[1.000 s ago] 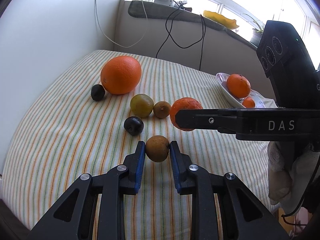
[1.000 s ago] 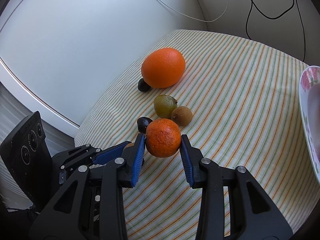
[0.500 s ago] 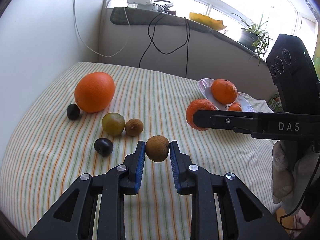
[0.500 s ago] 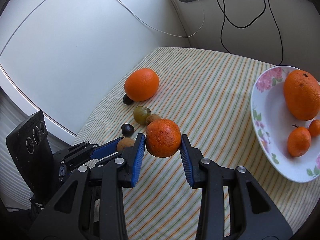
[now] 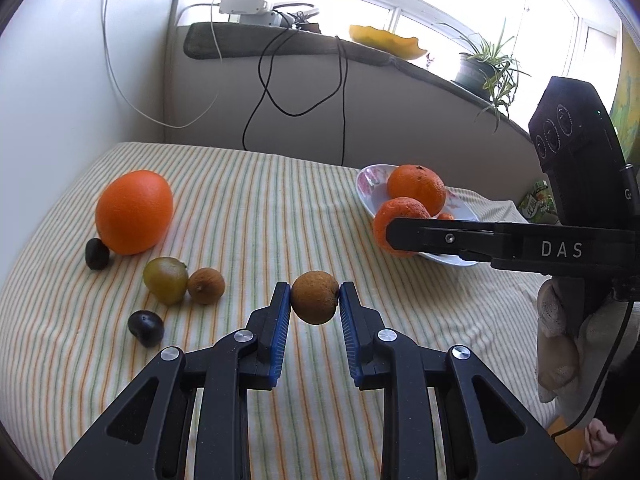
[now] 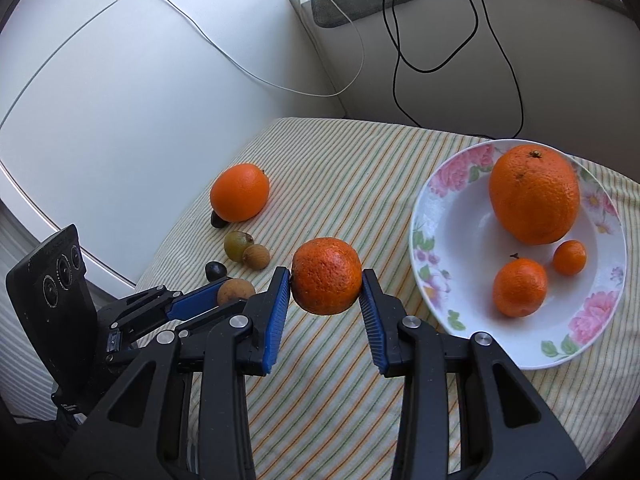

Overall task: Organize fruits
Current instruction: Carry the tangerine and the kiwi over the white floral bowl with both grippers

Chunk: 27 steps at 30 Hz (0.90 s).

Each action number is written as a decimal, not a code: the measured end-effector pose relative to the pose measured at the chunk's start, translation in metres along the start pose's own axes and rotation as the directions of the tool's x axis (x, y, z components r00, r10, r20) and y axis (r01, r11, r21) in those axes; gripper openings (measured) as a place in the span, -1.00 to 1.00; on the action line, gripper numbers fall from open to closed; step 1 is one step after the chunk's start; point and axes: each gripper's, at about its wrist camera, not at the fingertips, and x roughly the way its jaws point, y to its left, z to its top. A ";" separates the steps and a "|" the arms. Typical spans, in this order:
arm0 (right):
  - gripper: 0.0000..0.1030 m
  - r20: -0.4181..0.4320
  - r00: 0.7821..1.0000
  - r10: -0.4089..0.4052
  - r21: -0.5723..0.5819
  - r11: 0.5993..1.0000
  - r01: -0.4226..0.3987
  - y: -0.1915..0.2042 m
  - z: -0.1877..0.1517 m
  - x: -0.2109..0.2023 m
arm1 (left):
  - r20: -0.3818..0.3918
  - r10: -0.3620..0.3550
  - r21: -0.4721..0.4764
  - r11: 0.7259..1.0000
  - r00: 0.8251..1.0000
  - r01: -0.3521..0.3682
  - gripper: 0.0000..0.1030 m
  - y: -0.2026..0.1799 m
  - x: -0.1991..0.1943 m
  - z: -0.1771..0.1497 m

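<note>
both grippers have carried their fruit toward the plate since the earlier frames. left wrist view: left gripper (image 5: 315,306) clamps a brown fruit (image 5: 315,297) above bare striped cloth (image 5: 260,208). right wrist view: right gripper (image 6: 325,286) grips a mandarin (image 6: 326,276) just short of the plate (image 6: 456,236) rim; open cloth between.

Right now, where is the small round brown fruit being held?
The small round brown fruit sits clamped in the left tool, lifted above the striped cloth, right of the loose brown fruit.

Held tangerine (image 6: 326,276) now nearer plate (image 6: 448,208)
</note>
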 end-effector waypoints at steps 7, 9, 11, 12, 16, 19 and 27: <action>-0.28 0.023 0.999 -0.025 0.010 1.000 0.025 -0.016 0.010 -0.009 | 0.000 -0.040 0.029 0.999 0.999 0.040 -0.55 -0.024 0.010 0.010; -0.28 0.027 0.999 -0.036 0.007 0.999 0.036 -0.020 0.012 -0.011 | 0.001 -0.048 0.037 0.998 0.999 0.048 -0.55 -0.031 0.013 0.013; -0.28 0.031 0.999 -0.045 0.008 0.999 0.045 -0.025 0.015 -0.013 | 0.001 -0.056 0.046 0.997 0.998 0.055 -0.55 -0.037 0.016 0.015; -0.28 0.033 0.998 -0.048 0.010 0.999 0.048 -0.028 0.016 -0.014 | 0.000 -0.059 0.050 0.997 0.998 0.059 -0.55 -0.039 0.018 0.017; -0.28 0.038 0.997 -0.060 0.015 0.998 0.060 -0.035 0.019 -0.016 | -0.003 -0.072 0.063 0.995 0.997 0.072 -0.55 -0.048 0.023 0.020; -0.28 0.036 0.997 -0.069 0.012 0.998 0.069 -0.039 0.022 -0.015 | -0.006 -0.082 0.072 0.994 0.997 0.083 -0.55 -0.055 0.027 0.022; -0.28 0.035 0.996 -0.083 0.013 0.996 0.083 -0.048 0.028 -0.012 | -0.007 -0.101 0.093 0.990 0.995 0.102 -0.55 -0.070 0.036 0.028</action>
